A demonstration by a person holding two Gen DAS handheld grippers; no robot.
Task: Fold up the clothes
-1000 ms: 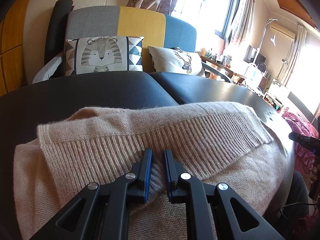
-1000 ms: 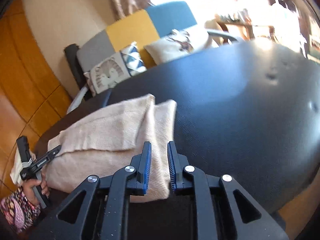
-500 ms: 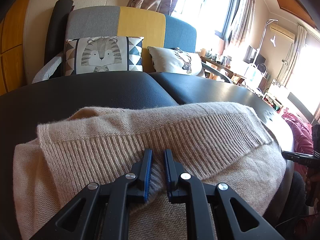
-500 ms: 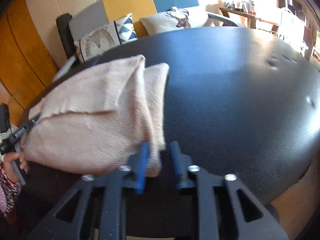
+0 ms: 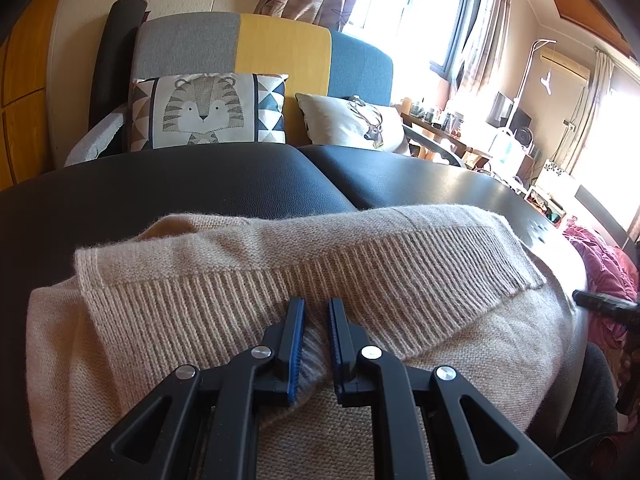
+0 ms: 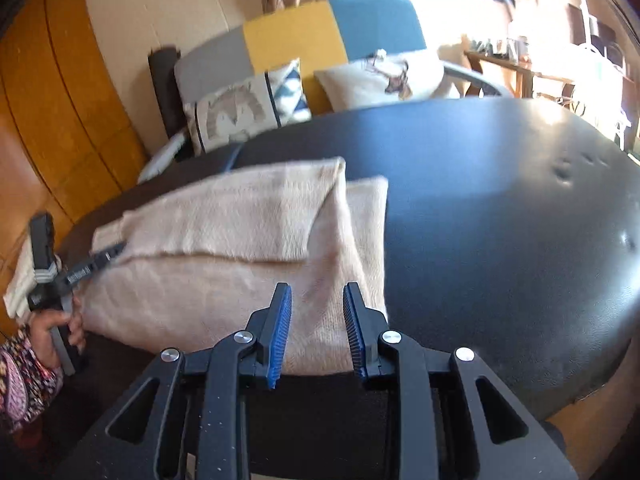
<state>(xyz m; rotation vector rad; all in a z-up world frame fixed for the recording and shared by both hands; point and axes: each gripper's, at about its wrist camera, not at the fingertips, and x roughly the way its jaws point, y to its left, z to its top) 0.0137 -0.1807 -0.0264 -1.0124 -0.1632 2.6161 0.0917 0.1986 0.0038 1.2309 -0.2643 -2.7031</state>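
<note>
A beige knit sweater lies folded on the black table, its ribbed hem toward me. My left gripper is shut on a pinch of that hem. In the right wrist view the sweater stretches from left to centre, and the left gripper, held by a hand, grips its far left end. My right gripper is open, its fingers straddling the sweater's near right corner without closing on it. The right gripper's tip shows at the right edge of the left wrist view.
Behind the table stands a grey, yellow and blue sofa with a tiger cushion and a deer cushion. A red cloth heap lies to the right of the table. Orange wood panels line the left wall.
The right gripper came in to the sweater's near right corner and its fingers spread from nearly together to wide apart. The left gripper kept its hold and did not move.
</note>
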